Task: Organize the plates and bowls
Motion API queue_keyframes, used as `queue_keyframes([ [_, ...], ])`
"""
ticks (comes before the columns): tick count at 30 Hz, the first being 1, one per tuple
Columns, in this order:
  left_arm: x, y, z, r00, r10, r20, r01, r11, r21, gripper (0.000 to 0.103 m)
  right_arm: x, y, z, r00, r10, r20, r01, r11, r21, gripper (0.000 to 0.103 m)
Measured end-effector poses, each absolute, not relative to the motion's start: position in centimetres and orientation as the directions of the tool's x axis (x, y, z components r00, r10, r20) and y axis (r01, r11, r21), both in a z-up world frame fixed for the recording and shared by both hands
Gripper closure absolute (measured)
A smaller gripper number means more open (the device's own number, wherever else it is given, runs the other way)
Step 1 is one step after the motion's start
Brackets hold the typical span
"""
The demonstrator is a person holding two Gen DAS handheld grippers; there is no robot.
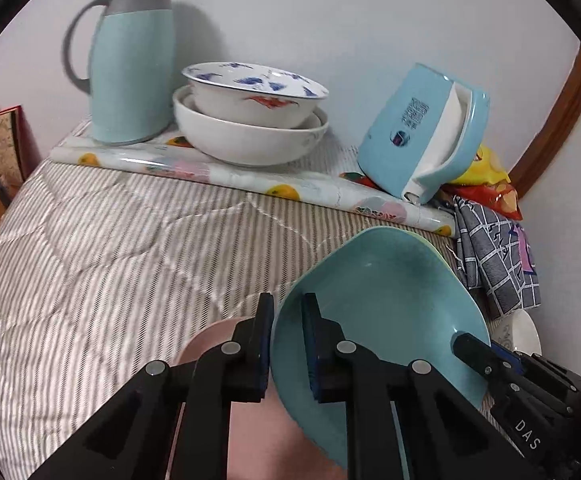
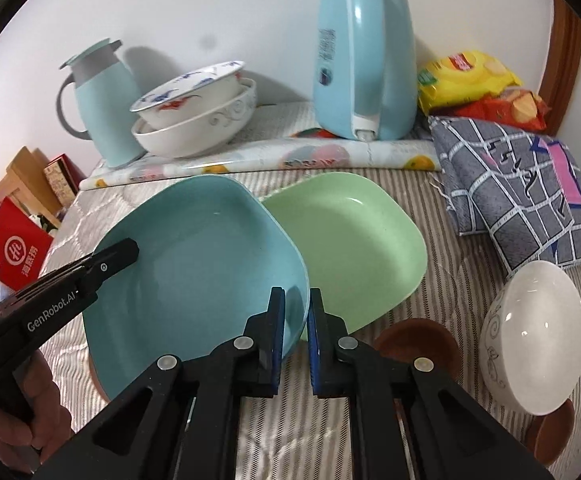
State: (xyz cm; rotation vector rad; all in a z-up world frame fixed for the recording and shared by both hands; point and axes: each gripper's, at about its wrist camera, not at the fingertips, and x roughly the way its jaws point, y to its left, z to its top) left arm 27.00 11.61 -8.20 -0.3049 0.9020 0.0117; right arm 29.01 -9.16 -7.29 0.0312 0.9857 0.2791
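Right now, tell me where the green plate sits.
In the right wrist view, the green plate lies mid-table on the striped cloth, its left edge tucked under the blue plate.

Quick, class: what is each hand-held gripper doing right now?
Left hand-held gripper: closed on the blue plate rim.
Right hand-held gripper: closed on the same plate's opposite rim.

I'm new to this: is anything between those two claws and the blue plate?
Nothing visible. The left gripper and right gripper each straddle the rim of the blue plate; the green plate lies beside it.
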Motion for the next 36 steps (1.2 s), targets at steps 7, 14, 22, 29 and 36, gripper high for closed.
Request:
queue_keyframes([
  [7, 24.1, 13.9, -8.1, 0.628, -0.085, -0.774, -0.186, 0.949, -0.255, 0.089, 27.0, -7.1, -6.4, 0.518, 0.266, -0.813, -0.269, 0.953, 0.14, 0.092],
  [14, 21.4, 16.4, -9.1, 0.614, -0.05, -0.788, -0.246, 0.936, -0.251, 0.089, 25.5, -4.8, -7.7, 0.484, 0.288, -0.826, -0.316, 0.938, 0.142, 0.092],
  [22, 20.3, 17.4, -11.4, 0.583, -0.036, -0.812, -0.282, 0.928, -0.244, 0.089, 24.5, -3.5, -10.5, 0.45, 0.296, -0.842, -0.339, 0.929, 0.146, 0.092],
  [29, 20.4, 17.0, -11.9, 0.584, -0.033, -0.811, -0.271, 0.934, -0.233, 0.089, 25.2, -3.2, -11.6, 0.449, 0.266, -0.853, -0.326, 0.938, 0.121, 0.092],
  [36, 20.6, 17.2, -12.4, 0.58, -0.053, -0.813, -0.262, 0.933, -0.248, 0.089, 25.8, -3.3, -11.7, 0.458, 0.263, -0.849, -0.314, 0.942, 0.122, 0.092],
])
